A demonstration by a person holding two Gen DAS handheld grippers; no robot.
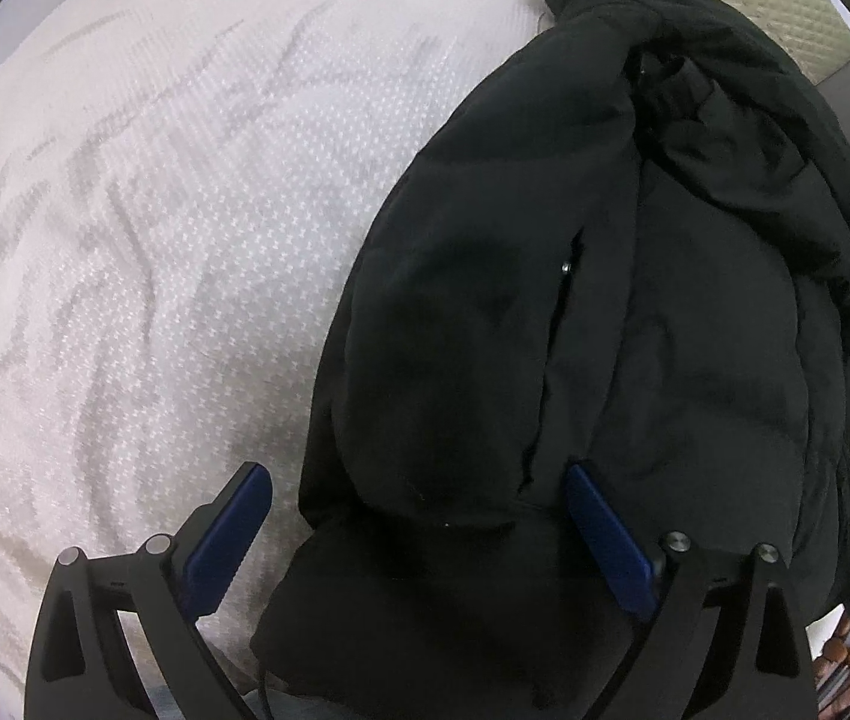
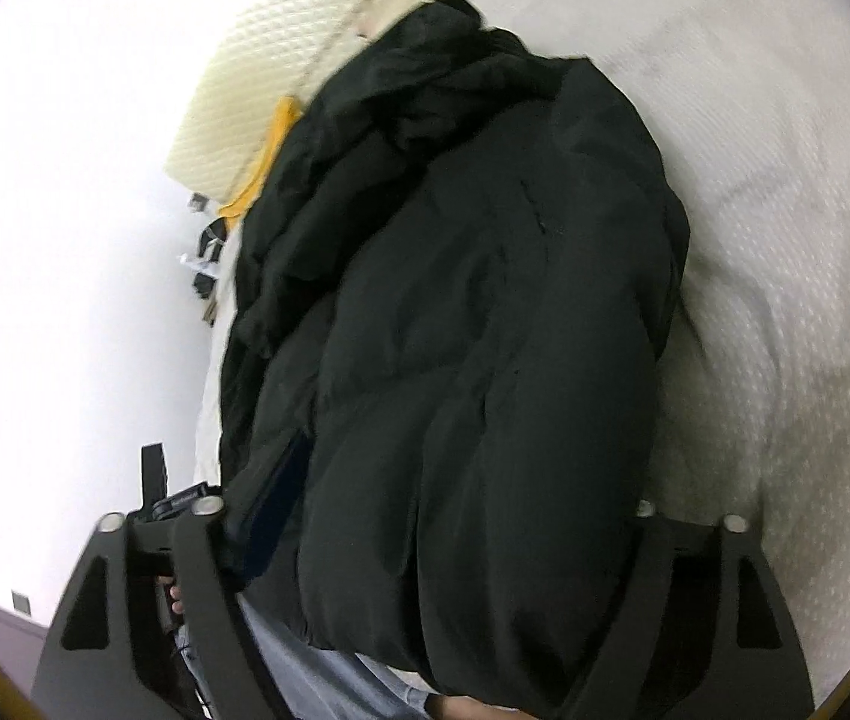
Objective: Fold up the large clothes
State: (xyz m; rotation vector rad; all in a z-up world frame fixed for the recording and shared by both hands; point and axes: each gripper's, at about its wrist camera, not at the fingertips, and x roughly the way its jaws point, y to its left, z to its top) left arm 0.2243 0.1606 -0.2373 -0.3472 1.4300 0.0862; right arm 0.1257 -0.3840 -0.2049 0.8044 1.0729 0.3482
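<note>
On the white textured bed (image 1: pixel 155 210) my black puffer jacket (image 1: pixel 604 330) lies bundled lengthwise, my left gripper (image 1: pixel 419 516) spread wide over its near hem, my right gripper (image 2: pixel 425 510) buried in padding, grip unreadable.

Your left gripper (image 1: pixel 419 531) stands wide open, its two blue pads (image 1: pixel 230 540) spread far apart and angled outward, both in plain sight. Your right gripper (image 2: pixel 425 546) is mostly covered: only the black finger bases show at either side, plus a sliver of one blue pad (image 2: pixel 281 510) on its left. Whether those jaws are closed cannot be told. Fingers of your hand (image 2: pixel 174 597) show below the left base.
</note>
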